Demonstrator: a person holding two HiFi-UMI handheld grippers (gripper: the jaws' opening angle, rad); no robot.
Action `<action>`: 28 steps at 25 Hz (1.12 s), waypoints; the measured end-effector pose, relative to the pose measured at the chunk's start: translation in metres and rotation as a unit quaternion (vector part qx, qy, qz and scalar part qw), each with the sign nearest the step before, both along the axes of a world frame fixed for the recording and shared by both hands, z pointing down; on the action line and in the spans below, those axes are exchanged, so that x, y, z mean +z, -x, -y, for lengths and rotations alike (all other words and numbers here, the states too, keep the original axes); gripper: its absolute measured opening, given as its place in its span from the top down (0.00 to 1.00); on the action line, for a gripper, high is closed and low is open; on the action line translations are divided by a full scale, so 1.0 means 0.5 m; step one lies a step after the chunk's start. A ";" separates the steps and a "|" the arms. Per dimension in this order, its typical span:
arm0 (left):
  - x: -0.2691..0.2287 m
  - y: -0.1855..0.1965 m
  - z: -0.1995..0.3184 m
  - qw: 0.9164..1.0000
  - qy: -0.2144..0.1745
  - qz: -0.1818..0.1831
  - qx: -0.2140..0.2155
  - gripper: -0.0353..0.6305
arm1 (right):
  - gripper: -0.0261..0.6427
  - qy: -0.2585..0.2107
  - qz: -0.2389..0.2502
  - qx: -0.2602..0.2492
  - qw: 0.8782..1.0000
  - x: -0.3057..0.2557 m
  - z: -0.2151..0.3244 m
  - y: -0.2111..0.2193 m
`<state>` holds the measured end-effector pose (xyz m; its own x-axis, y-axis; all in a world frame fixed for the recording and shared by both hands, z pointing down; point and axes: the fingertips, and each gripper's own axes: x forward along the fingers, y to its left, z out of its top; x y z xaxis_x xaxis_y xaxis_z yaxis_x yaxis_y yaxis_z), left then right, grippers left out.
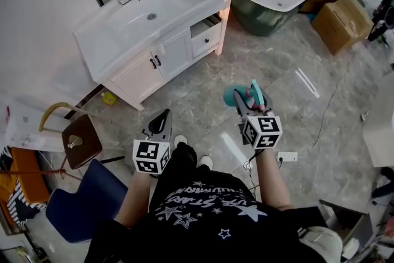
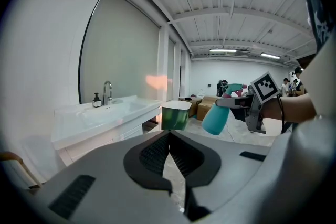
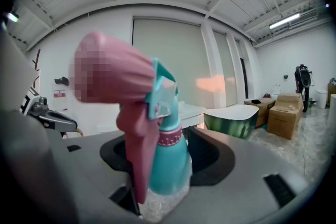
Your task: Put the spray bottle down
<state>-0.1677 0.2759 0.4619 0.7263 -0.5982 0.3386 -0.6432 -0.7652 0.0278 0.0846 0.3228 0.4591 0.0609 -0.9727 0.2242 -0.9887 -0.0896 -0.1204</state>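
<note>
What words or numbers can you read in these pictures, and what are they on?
None can be read for sure.
Black shirt: white lettering among stars, too blurred to read.
Small wall sign: too small to read.
Marker cubes: square patterns only, no words.
</note>
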 end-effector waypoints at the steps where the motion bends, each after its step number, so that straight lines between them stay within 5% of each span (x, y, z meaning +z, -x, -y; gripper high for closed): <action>1: 0.001 -0.003 0.008 1.000 0.000 0.000 -0.002 0.92 | 0.56 0.003 0.002 0.001 1.000 0.006 0.008 -0.006; 11: 0.036 -0.063 0.188 1.000 0.011 -0.011 -0.005 0.92 | 0.56 0.018 0.000 0.007 1.000 0.034 0.179 -0.074; 28: 0.030 -0.195 0.745 0.999 0.014 -0.029 0.007 0.92 | 0.56 0.027 -0.016 0.024 0.999 0.003 0.720 -0.207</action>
